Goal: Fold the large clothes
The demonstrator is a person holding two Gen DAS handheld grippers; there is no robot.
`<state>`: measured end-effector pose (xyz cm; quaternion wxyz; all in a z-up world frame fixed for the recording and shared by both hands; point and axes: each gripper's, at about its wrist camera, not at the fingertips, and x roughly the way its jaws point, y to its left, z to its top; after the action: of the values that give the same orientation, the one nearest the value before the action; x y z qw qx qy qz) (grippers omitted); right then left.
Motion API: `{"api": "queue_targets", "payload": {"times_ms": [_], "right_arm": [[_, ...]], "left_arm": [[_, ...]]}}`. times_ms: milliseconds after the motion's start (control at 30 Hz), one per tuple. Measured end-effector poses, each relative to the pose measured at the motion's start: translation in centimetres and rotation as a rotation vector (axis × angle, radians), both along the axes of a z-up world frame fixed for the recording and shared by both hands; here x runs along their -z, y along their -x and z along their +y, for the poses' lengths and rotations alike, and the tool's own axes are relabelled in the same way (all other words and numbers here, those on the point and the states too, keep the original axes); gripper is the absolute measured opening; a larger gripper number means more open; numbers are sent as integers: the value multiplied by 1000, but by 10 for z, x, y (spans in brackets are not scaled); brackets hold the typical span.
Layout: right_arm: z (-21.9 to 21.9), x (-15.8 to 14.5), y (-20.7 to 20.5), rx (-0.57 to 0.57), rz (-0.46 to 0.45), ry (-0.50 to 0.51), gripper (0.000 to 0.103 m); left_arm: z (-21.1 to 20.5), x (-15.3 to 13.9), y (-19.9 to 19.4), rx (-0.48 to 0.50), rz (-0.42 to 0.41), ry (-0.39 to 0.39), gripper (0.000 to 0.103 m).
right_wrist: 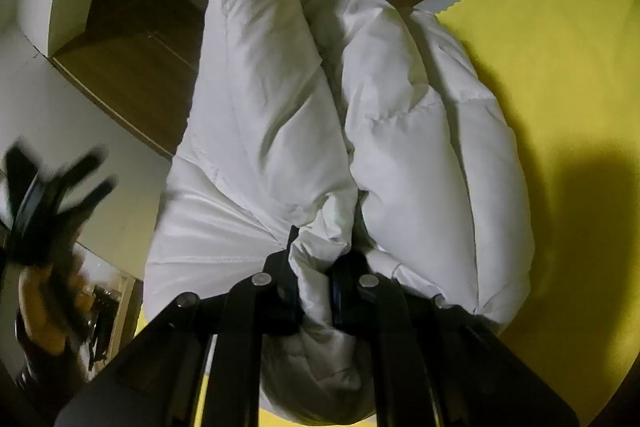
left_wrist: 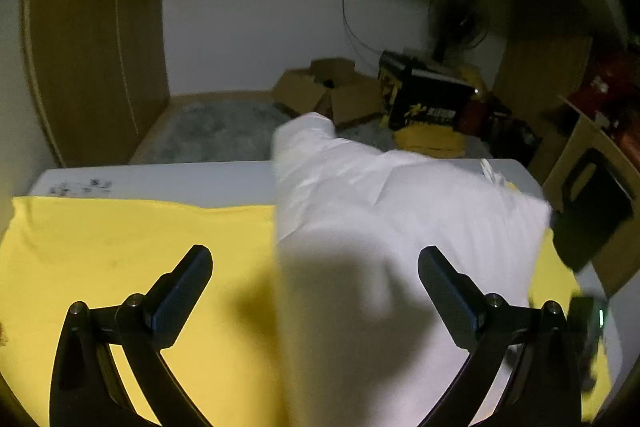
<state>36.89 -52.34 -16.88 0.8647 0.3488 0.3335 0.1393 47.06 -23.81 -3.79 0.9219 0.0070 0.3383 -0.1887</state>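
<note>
Left wrist view: the left gripper (left_wrist: 315,281) hangs with fingers spread wide, grasping nothing, above a puffy white quilted jacket (left_wrist: 400,227) lying on a yellow cloth (left_wrist: 120,247) over a white table (left_wrist: 180,179).

Right wrist view: the right gripper (right_wrist: 314,291) is clenched on a bunched fold of that jacket (right_wrist: 280,127).

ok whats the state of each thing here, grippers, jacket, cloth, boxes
left gripper: open, holding nothing
right gripper: shut on a bunched part of the jacket
white puffer jacket: partly folded on the cloth
yellow cloth: spread flat
cardboard boxes: flaps open
</note>
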Motion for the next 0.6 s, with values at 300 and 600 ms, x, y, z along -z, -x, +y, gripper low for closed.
{"api": "queue_targets", "payload": {"times_ms": [300,600], "right_arm": [[-31,9,-11,-20,29,-88,9],[-27,9,-16,-18,49,-1,8]], "left_arm": [[-49,83,-60,-132,-24,-15,103],[-60,111,-78,-152,-7,-61,103]]}}
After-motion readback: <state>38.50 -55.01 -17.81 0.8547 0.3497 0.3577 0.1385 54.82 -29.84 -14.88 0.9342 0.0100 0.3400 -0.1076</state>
